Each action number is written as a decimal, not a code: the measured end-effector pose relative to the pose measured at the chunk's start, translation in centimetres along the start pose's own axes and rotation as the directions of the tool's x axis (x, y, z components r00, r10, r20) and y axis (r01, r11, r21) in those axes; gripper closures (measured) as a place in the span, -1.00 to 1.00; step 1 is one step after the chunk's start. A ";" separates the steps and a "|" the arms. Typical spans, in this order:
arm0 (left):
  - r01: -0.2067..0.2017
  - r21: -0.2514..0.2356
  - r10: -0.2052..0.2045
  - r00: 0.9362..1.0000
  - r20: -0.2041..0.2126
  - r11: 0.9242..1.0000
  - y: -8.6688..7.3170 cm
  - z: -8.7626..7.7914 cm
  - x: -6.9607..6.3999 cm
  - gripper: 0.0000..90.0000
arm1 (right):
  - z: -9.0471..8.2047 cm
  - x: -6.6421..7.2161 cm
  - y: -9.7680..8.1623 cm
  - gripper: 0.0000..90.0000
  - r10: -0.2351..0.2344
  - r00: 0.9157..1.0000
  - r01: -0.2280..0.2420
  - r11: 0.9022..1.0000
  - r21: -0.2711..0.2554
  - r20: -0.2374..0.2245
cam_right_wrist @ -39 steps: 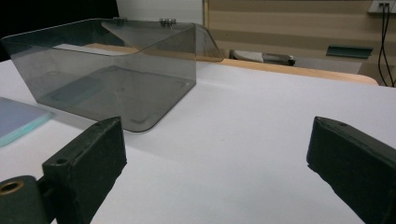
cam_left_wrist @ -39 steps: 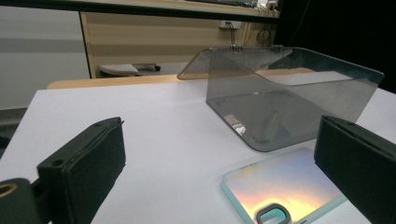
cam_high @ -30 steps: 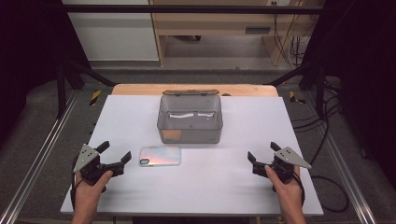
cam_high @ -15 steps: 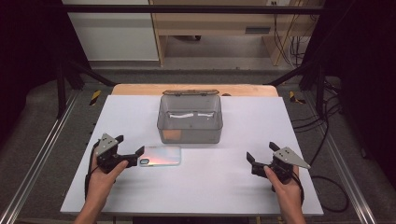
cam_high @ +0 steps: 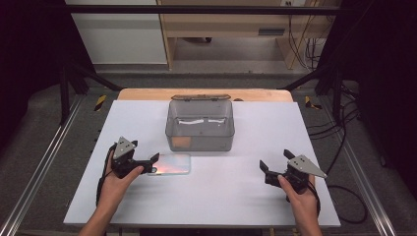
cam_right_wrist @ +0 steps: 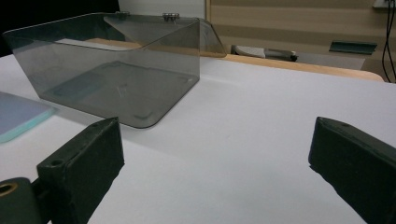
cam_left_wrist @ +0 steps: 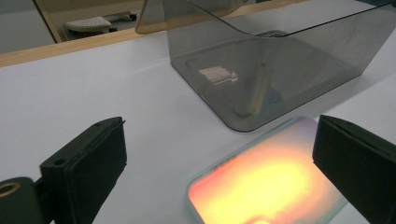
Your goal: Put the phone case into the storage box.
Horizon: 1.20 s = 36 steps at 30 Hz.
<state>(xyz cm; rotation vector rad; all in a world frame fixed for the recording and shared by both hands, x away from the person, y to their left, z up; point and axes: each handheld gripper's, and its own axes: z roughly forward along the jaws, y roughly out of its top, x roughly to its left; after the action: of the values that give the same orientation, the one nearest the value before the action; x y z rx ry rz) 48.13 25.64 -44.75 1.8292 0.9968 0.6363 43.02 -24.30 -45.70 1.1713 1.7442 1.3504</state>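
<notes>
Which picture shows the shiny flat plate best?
The high view: the whole shiny plate lies flat before the grey box, by the open left claw. The left gripper view shows one glowing corner; the right gripper view a pale edge.

Glossy smoky clear-plastic box [cam_high: 200,126], matt white table [cam_high: 246,196], iridescent glossy phone [cam_high: 171,164].

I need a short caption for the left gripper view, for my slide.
Open left tongs straddle a shiny flat slab lying beside a smoky clear box on a white table.

Open table [cam_high: 236,196] lies between both grippers; the smoky box [cam_high: 200,126] blocks the middle, a flat, seemingly glassy slab [cam_high: 170,163] just before it.
</notes>
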 end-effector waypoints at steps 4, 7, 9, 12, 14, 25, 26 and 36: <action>0.002 0.004 -0.002 1.000 -0.004 1.000 0.1 0.3 -0.2 -0.93 | 0.0 0.0 0.0 -0.92 -0.001 1.000 0.001 1.000 0.001 -0.001; 0.008 0.011 -0.008 1.000 -0.010 1.000 0.0 0.4 -0.3 -0.91 | 0.0 0.0 0.0 -0.92 -0.001 1.000 0.001 1.000 0.001 -0.001; 0.012 0.014 -0.012 1.000 -0.010 1.000 0.0 0.5 -0.5 -0.90 | 0.0 0.0 0.0 -0.92 0.001 1.000 -0.001 1.000 0.004 -0.002; 0.009 0.018 -0.009 1.000 -0.012 1.000 0.1 0.8 -0.6 -0.90 | 0.0 0.0 0.0 -0.92 -0.001 1.000 0.001 1.000 0.003 -0.003; 0.010 0.018 -0.010 1.000 -0.012 1.000 0.1 0.9 -0.6 -0.90 | 0.0 0.0 0.0 -0.92 -0.001 1.000 0.001 1.000 0.004 -0.003; -0.002 0.060 0.004 0.999 -0.035 0.998 0.2 2.3 -0.3 -0.70 | 0.1 -0.1 -0.1 -0.92 -0.002 1.000 0.002 1.000 0.008 -0.004; -0.005 0.066 0.007 0.999 -0.032 0.998 0.1 2.4 -0.2 -0.66 | 0.1 -0.1 -0.1 -0.92 -0.001 1.000 0.001 1.000 0.008 -0.004; 0.013 0.112 -0.009 0.999 -0.032 0.994 -0.1 3.8 0.5 0.13 | 0.2 0.0 -0.2 -0.92 0.002 1.000 -0.002 1.000 0.017 -0.007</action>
<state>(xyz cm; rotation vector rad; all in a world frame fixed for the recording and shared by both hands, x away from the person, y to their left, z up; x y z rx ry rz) 51.22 24.27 -46.51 1.9158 1.0820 0.6146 43.15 -24.27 -45.92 1.1792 1.7634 1.3453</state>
